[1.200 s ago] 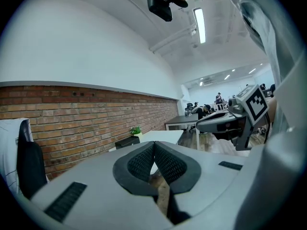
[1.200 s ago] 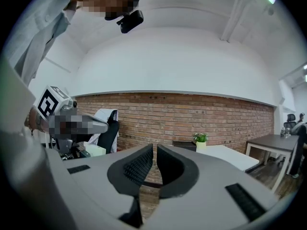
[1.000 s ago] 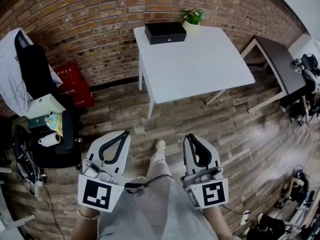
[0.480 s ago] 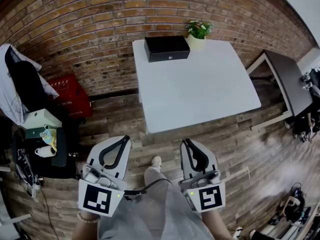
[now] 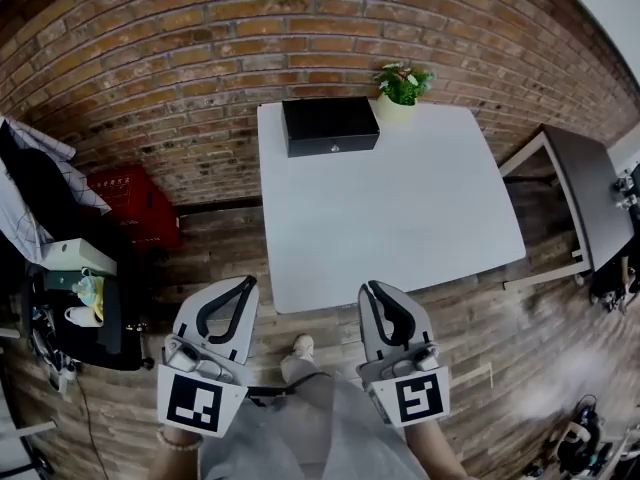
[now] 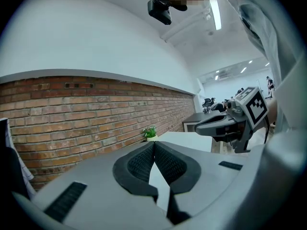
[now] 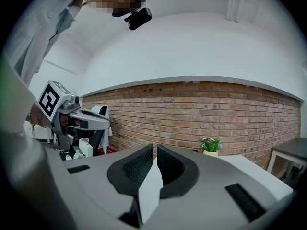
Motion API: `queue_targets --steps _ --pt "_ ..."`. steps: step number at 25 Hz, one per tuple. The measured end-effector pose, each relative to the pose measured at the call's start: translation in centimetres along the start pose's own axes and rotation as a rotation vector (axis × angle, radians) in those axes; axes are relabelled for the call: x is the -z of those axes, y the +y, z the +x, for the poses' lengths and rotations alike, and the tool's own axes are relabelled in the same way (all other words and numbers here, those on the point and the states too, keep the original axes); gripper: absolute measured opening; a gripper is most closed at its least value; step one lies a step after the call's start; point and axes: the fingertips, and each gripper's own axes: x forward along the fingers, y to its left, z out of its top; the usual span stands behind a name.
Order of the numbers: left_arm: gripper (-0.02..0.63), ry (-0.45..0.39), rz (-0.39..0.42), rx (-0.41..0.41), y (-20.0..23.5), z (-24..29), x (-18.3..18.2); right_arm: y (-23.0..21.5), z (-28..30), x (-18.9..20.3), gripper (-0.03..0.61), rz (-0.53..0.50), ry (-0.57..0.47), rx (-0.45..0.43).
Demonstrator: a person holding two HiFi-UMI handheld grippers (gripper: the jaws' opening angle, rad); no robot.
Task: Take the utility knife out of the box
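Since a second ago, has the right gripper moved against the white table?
Yes. The right gripper has come toward the white table: floor lay between them then, now its tip overlaps the near edge.

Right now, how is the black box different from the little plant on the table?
The black box is dark, low and flat with straight edges; the plant is green and leafy, standing up in a pale pot. The box is much wider than the plant. In the head view the box sits left of the plant. Both stand at the far edge of the white table, by the brick wall.
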Motion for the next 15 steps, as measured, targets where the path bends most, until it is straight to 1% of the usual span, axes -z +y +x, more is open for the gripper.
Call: queue_targets --steps 4,8,15 --pt "0.018 0.000 -0.034 -0.023 0.4 2.1 -0.9 -2.2 1.4 -0.2 0.057 0.002 0.006 -0.009" --pt "0.018 0.012 0.023 -0.010 0.4 3.3 -1.5 -3.3 2.2 -0.4 0.057 0.007 0.007 -0.012" --pt "0.018 0.002 0.009 0.000 1.1 4.5 -2.1 -4.4 3.0 -0.4 0.057 0.024 0.012 0.013"
